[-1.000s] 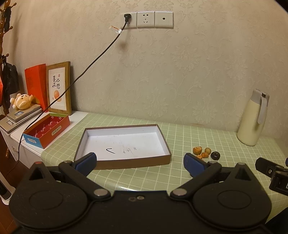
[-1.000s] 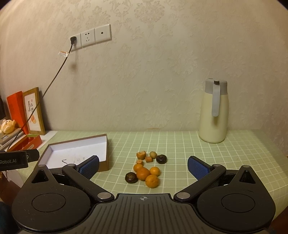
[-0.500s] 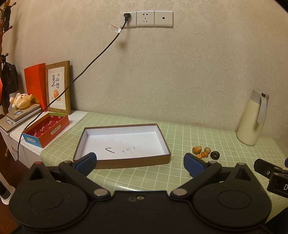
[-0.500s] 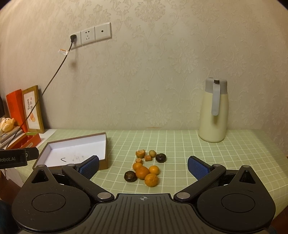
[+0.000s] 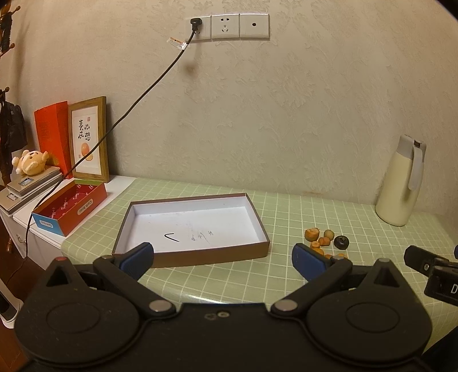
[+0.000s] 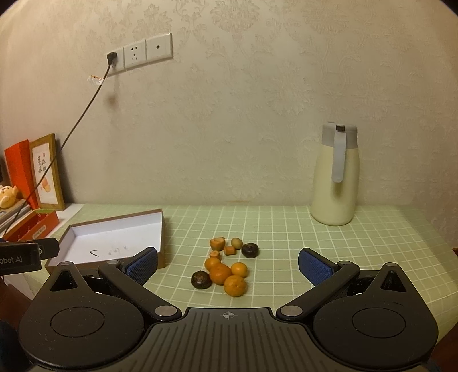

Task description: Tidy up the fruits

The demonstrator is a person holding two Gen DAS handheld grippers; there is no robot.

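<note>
Right now both tools hover low over the green-checked tabletop (image 6: 286, 234), neither holding anything. The left hand-held gripper (image 5: 223, 257) has its blue-padded fingers spread wide, and past them lies the shallow brown box (image 5: 189, 254), white inside with a few pen marks on its floor and no fruit in it. The right hand-held gripper (image 6: 227, 264) is likewise spread wide and carries nothing; between its fingers sits the pile of fruits (image 6: 226, 266), loose on the tabletop just to the right of the box (image 6: 114, 239).

Nearest the right tool are four small oranges (image 6: 219, 273) bunched together and touching, with a dark wrinkled fruit (image 6: 201, 280) just beside them on the left. Farther back are a few small orange-brown pieces (image 6: 216, 243), a little greenish one (image 6: 236, 242) and a second dark round fruit (image 6: 250, 250). From the left tool only the back part of the pile shows, to the right of the box, the rest hidden behind its right finger.

A cream thermos jug (image 6: 335, 177) with a grey handle stands upright at the back right, well apart from the fruit. Off the left end, on a lower white surface, rest an open red carton (image 5: 70, 209), a framed picture (image 5: 90, 140) leaning on the wall and a small plush toy (image 5: 30, 163). A black cord (image 5: 143, 94) hangs from the wall socket (image 5: 226, 27).
</note>
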